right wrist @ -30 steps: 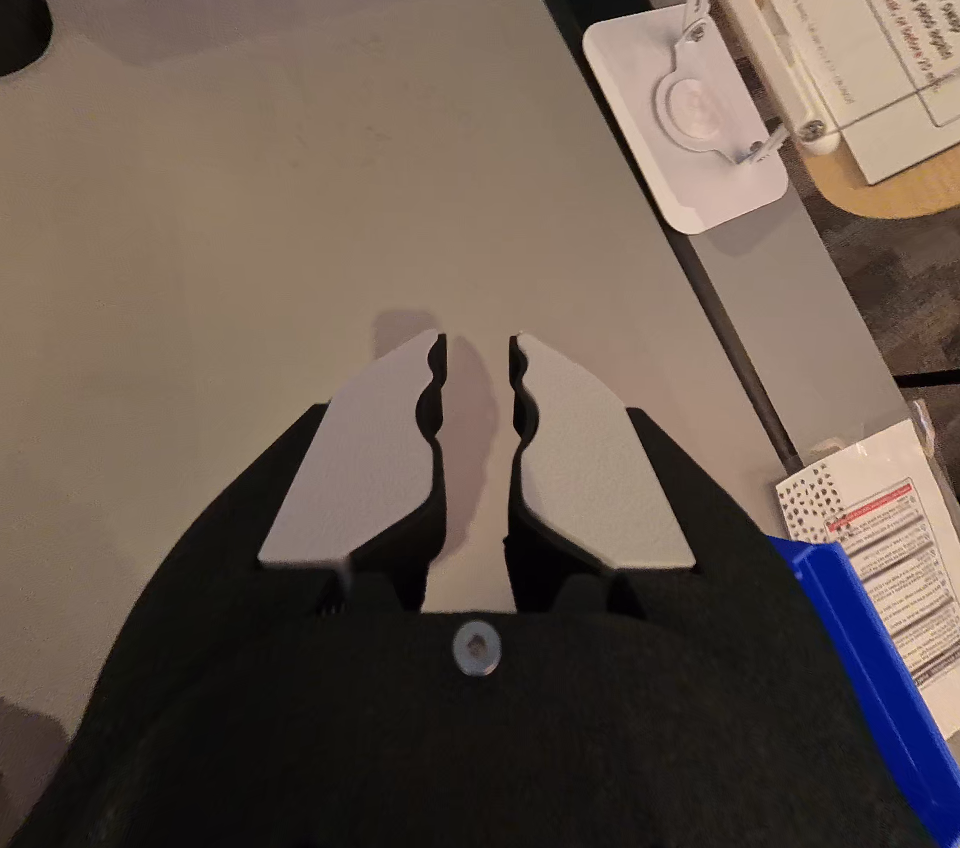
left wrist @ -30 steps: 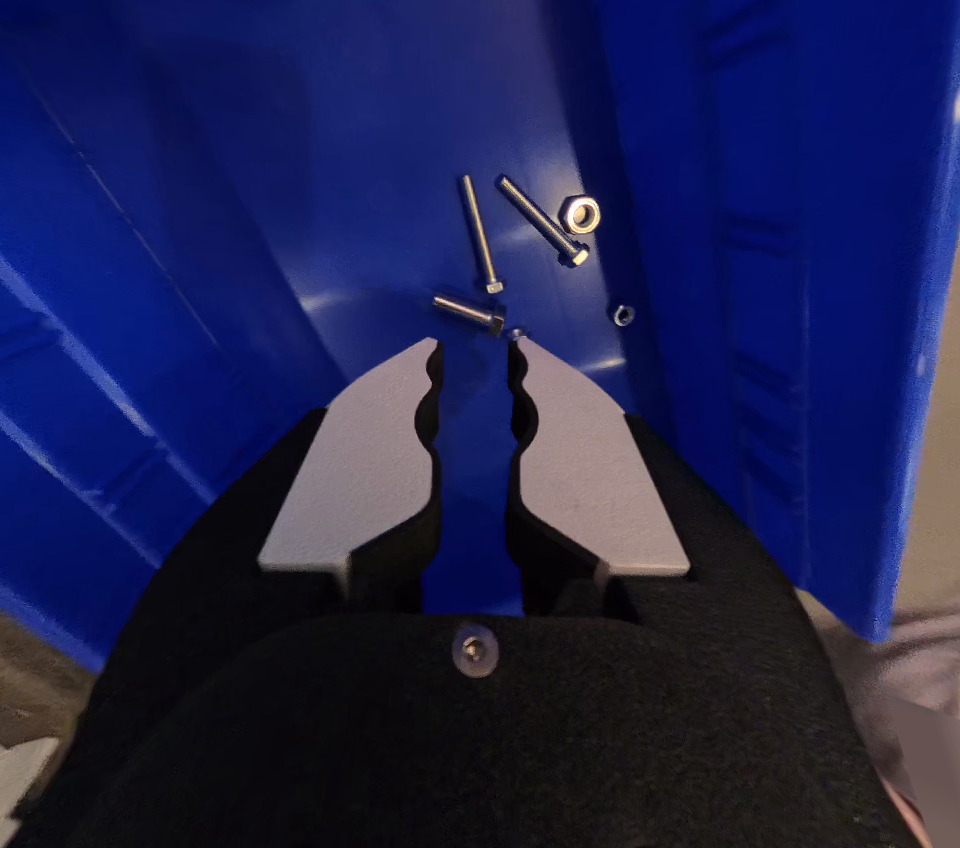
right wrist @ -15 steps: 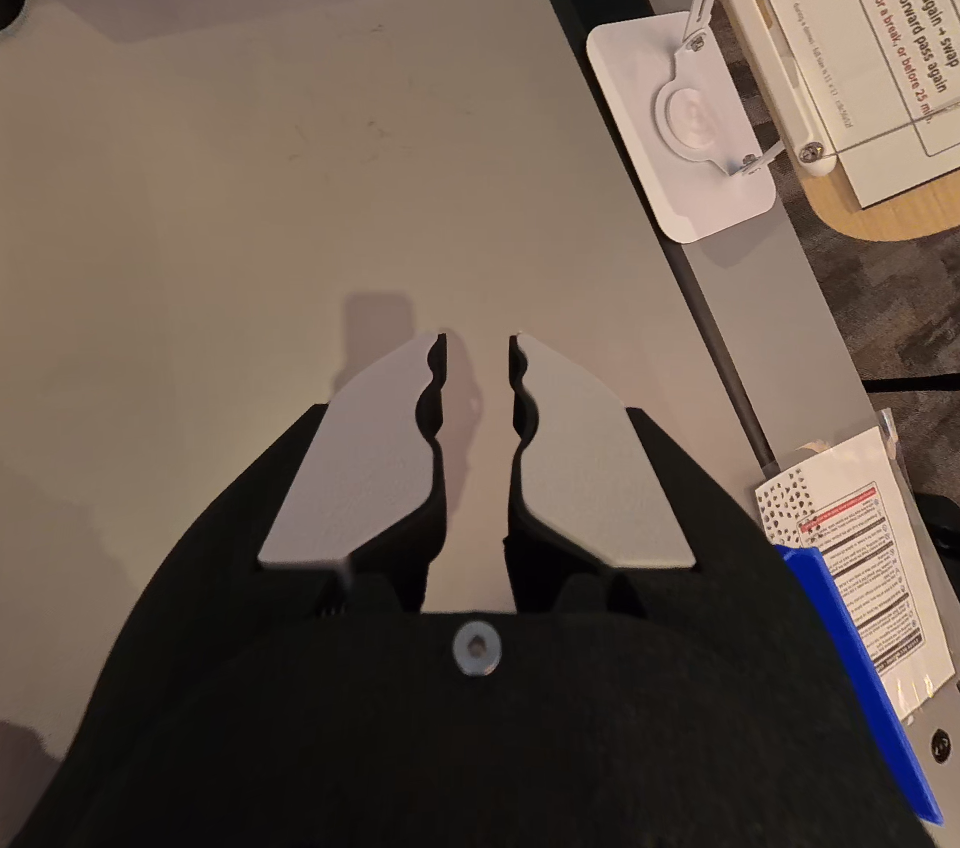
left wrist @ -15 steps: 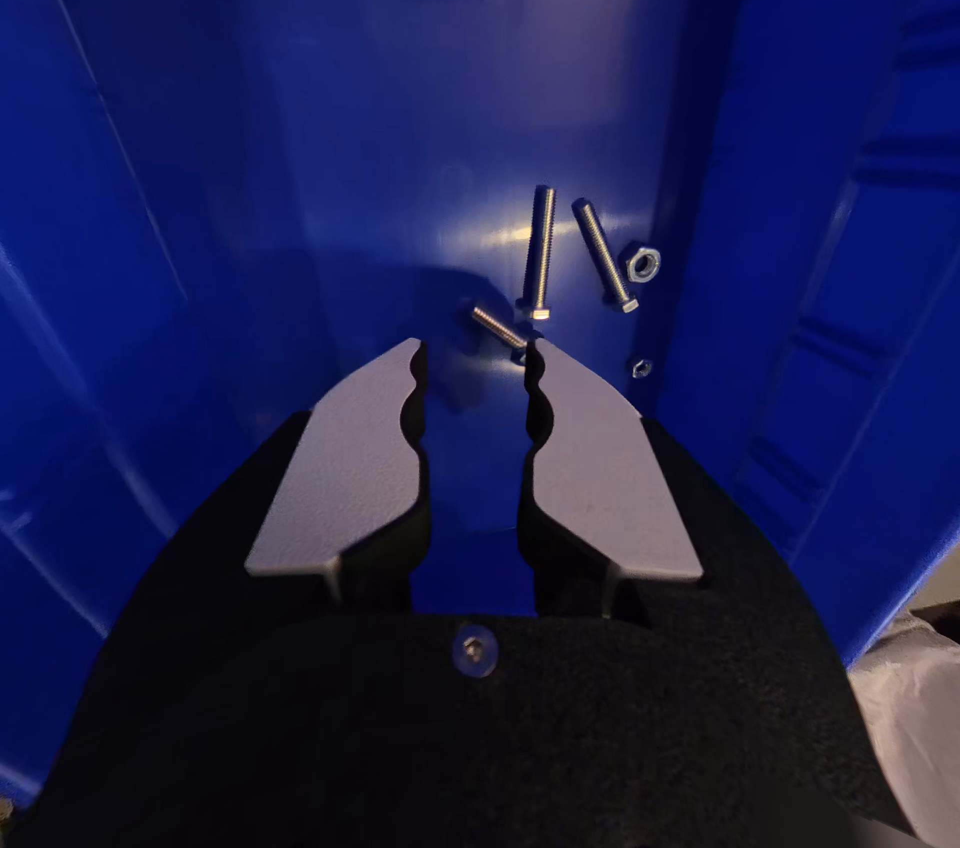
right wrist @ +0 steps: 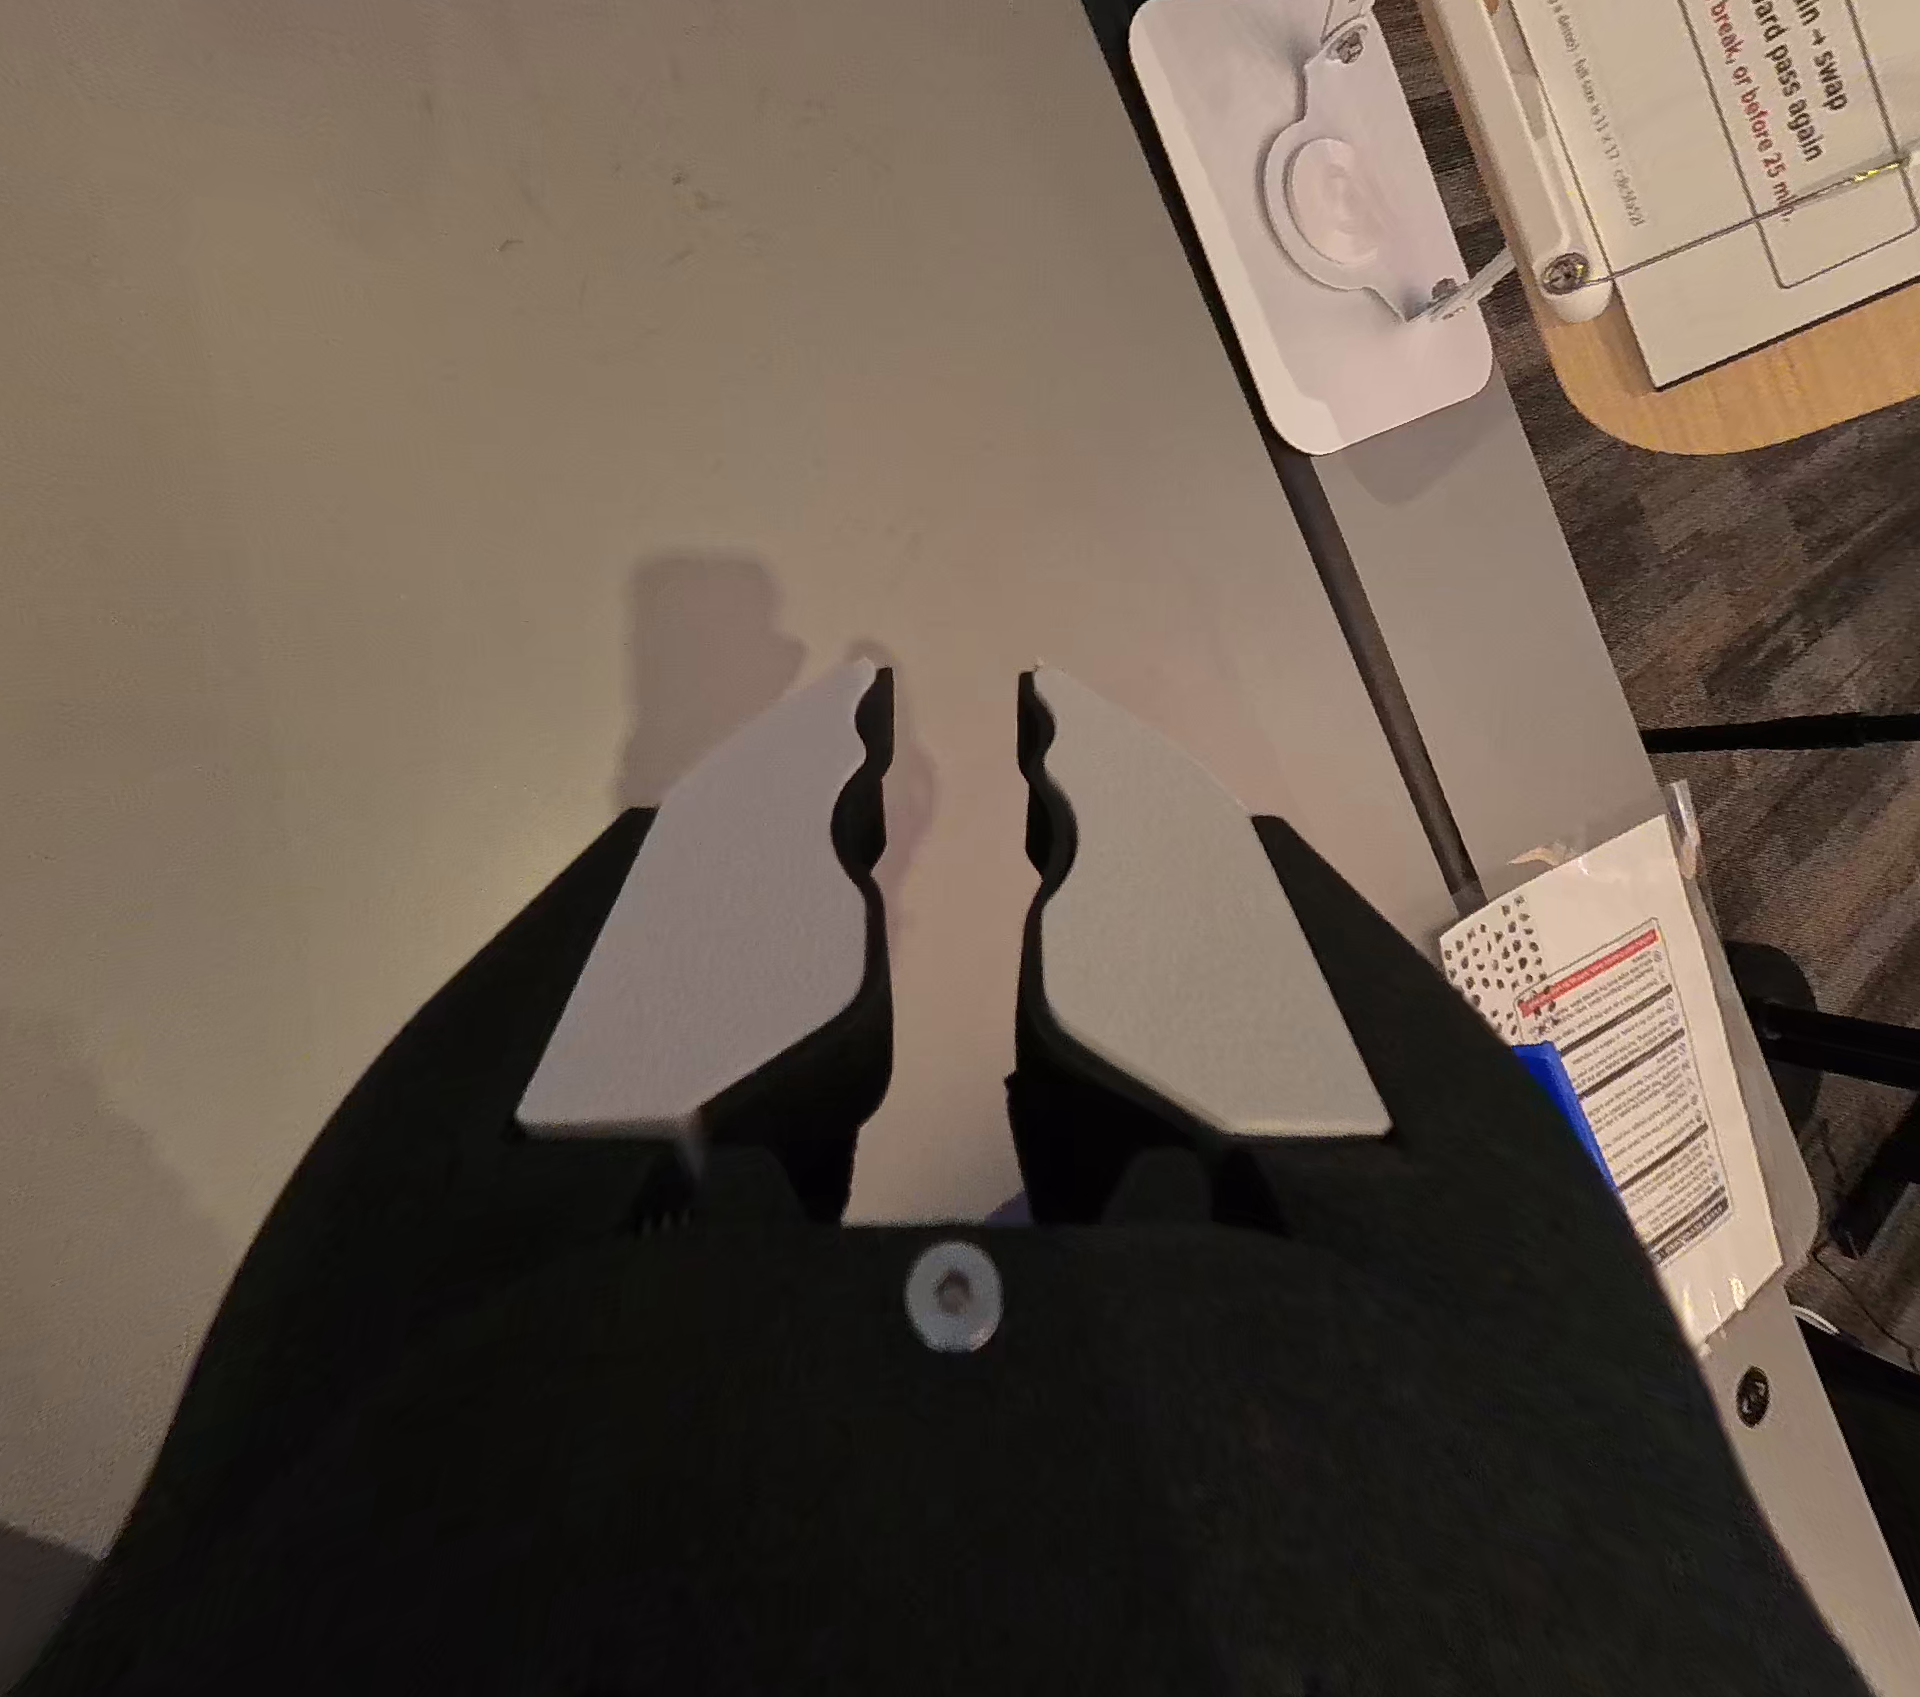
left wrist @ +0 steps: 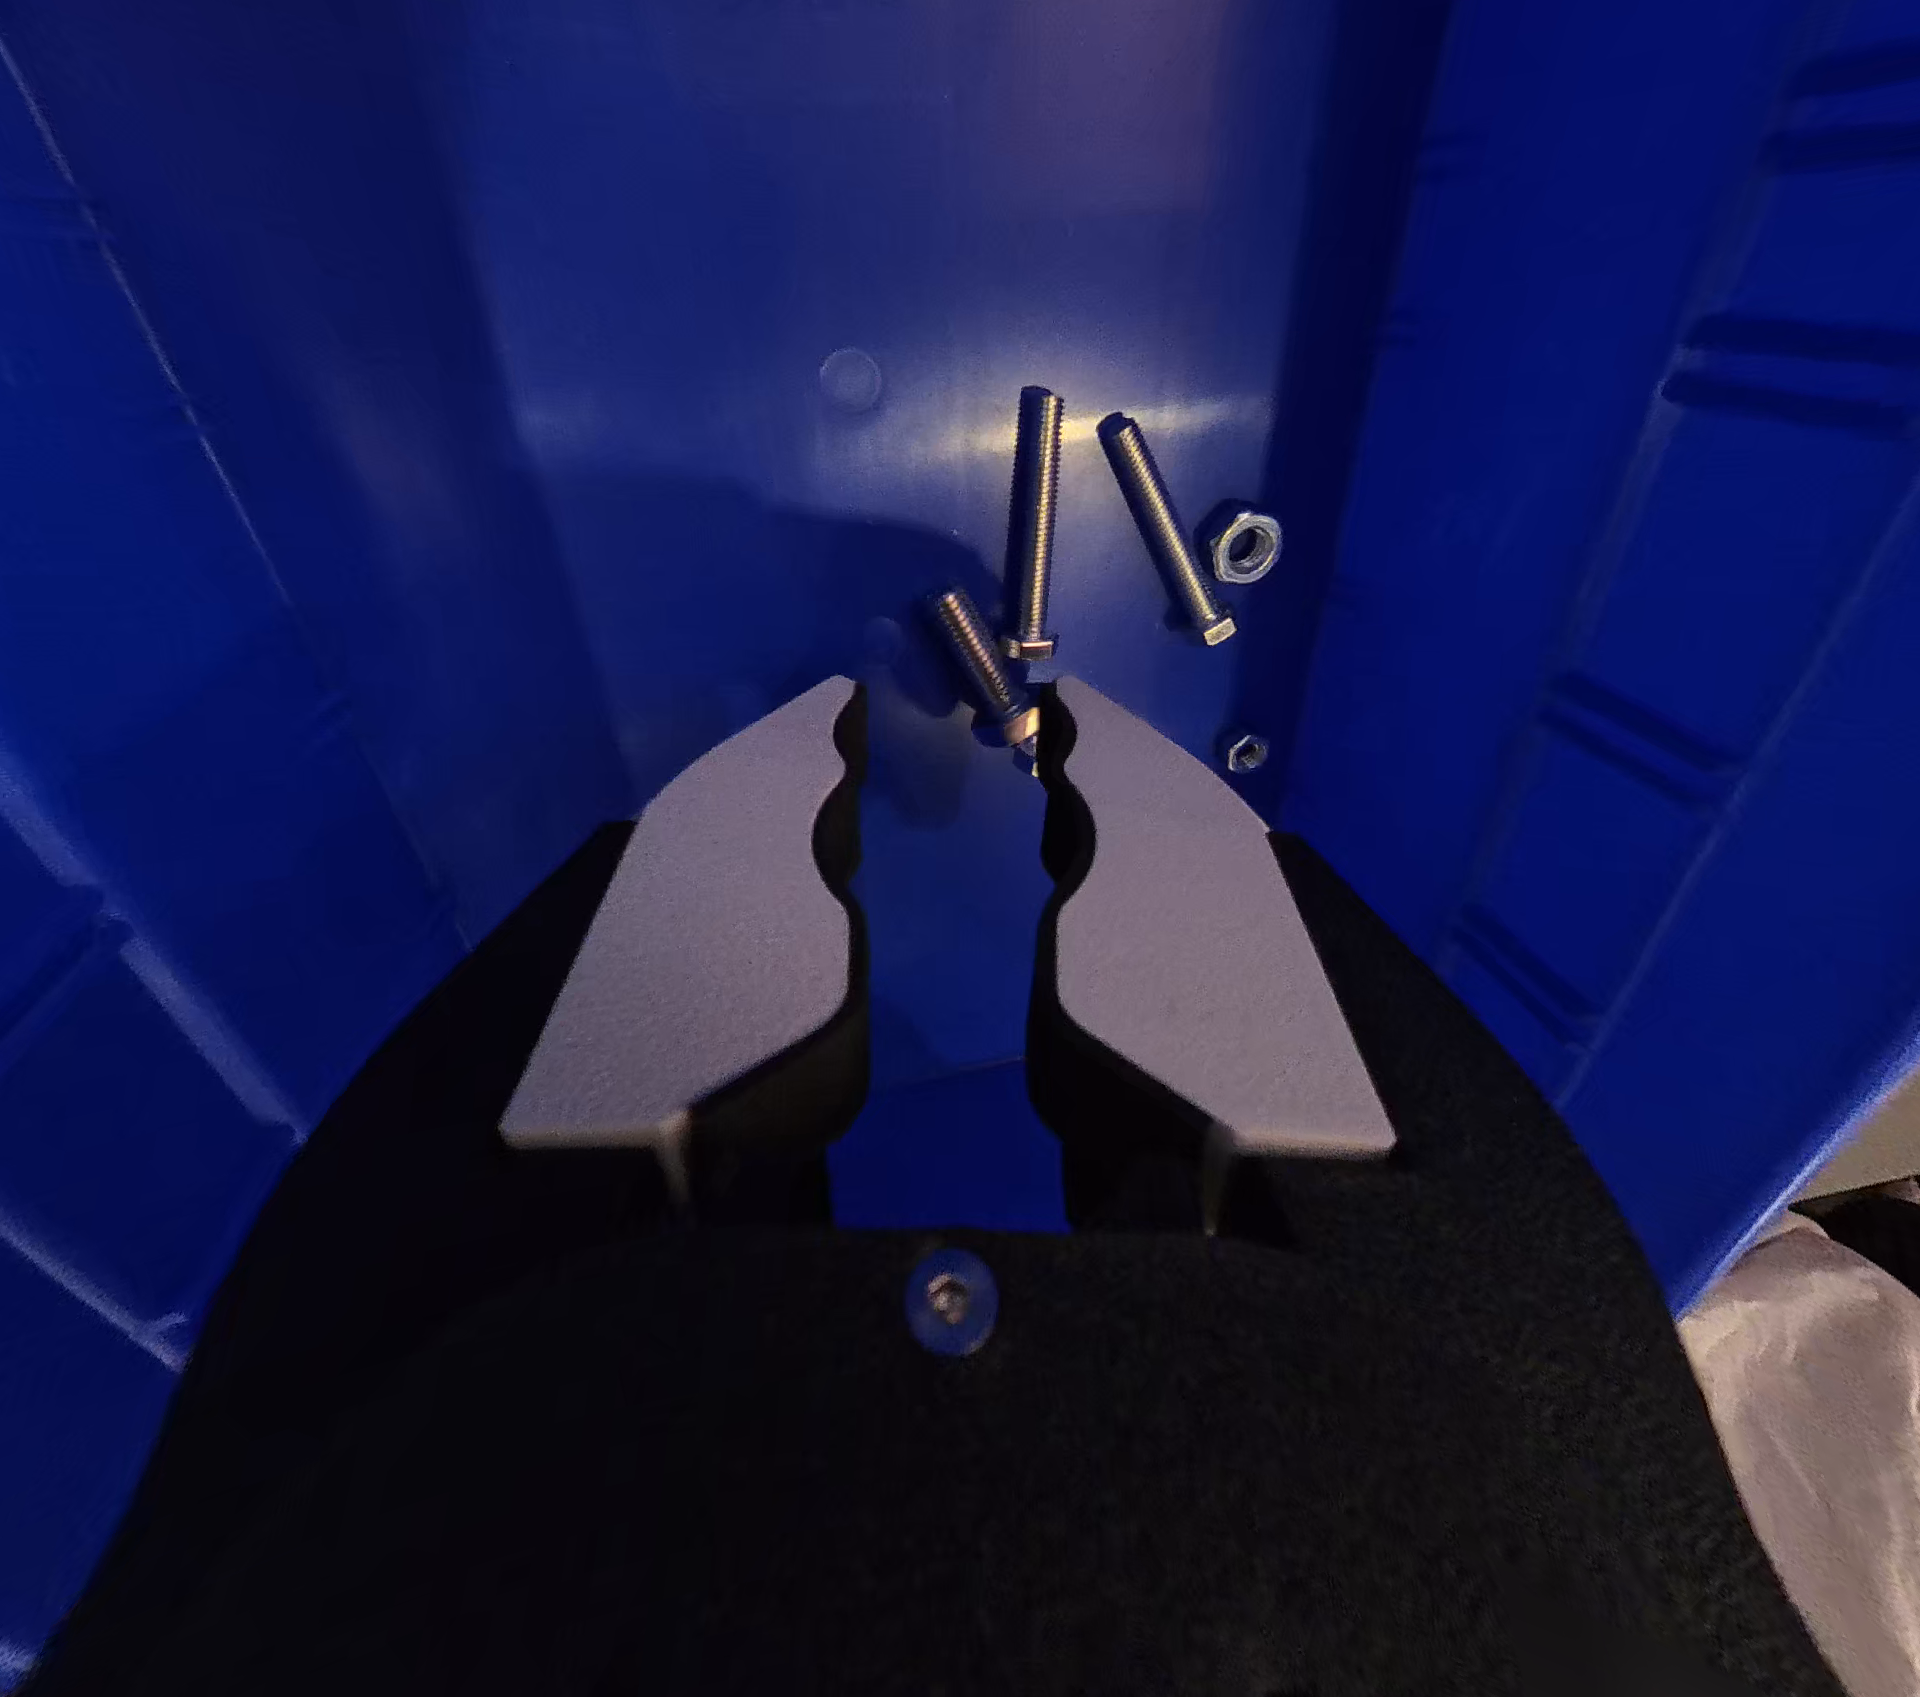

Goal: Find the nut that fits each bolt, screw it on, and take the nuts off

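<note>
Bolts lie on the floor of the blue bin (left wrist: 416, 504): a short bolt (left wrist: 977, 666) at the parted tips of the left gripper (left wrist: 951, 697), two long bolts (left wrist: 1034, 520) beyond, nuts (left wrist: 1246, 552) rightward. Right gripper (right wrist: 951, 673) hovers agape and empty above the table (right wrist: 416, 297).

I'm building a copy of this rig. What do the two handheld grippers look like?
Both match: the left gripper and right gripper each have a black, felt-textured body, one silver screw at centre, and two flat pale-grey fingers with wavy, scalloped black inner edges tapering to tips. No cables show.
</note>
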Tool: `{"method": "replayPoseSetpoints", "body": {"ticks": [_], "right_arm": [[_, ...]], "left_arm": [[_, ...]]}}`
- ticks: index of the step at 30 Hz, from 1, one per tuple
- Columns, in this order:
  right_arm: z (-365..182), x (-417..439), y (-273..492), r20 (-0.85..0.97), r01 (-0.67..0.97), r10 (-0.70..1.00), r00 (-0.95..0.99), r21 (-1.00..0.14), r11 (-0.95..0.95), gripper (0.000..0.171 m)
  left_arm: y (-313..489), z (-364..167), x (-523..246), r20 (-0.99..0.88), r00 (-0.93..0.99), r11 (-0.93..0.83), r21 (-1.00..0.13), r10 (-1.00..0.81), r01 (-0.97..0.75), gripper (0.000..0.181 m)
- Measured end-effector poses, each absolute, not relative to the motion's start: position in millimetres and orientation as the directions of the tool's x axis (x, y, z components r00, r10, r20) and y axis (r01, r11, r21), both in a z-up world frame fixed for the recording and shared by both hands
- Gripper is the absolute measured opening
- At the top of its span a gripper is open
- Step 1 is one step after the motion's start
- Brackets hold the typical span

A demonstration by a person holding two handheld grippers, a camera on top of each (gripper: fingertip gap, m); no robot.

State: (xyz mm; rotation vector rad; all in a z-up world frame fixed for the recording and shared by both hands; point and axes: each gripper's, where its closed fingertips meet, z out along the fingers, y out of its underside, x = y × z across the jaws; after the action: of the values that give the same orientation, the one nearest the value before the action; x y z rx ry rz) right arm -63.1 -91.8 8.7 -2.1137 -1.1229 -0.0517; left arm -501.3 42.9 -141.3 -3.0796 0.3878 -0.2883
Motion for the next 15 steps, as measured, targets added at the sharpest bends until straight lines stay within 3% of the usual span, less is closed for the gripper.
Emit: {"method": "replayPoseSetpoints", "body": {"ticks": [10, 15], "right_arm": [[5.5, -60.5, -91.7, 0.375, 0.751, 0.7, 0.607, -0.558, -0.353, 0.022], [3.5, -59.3, -91.4, 0.379, 0.757, 0.702, 0.603, -0.549, -0.355, 0.021]], "left_arm": [[43.0, -148.6, -505.9, 0.145, 0.95, -0.961, -0.017, -0.276, -0.277, 0.025], [41.6, -150.3, -510.5, 0.115, 0.942, -0.948, -0.001, -0.316, -0.318, 0.008]]}}
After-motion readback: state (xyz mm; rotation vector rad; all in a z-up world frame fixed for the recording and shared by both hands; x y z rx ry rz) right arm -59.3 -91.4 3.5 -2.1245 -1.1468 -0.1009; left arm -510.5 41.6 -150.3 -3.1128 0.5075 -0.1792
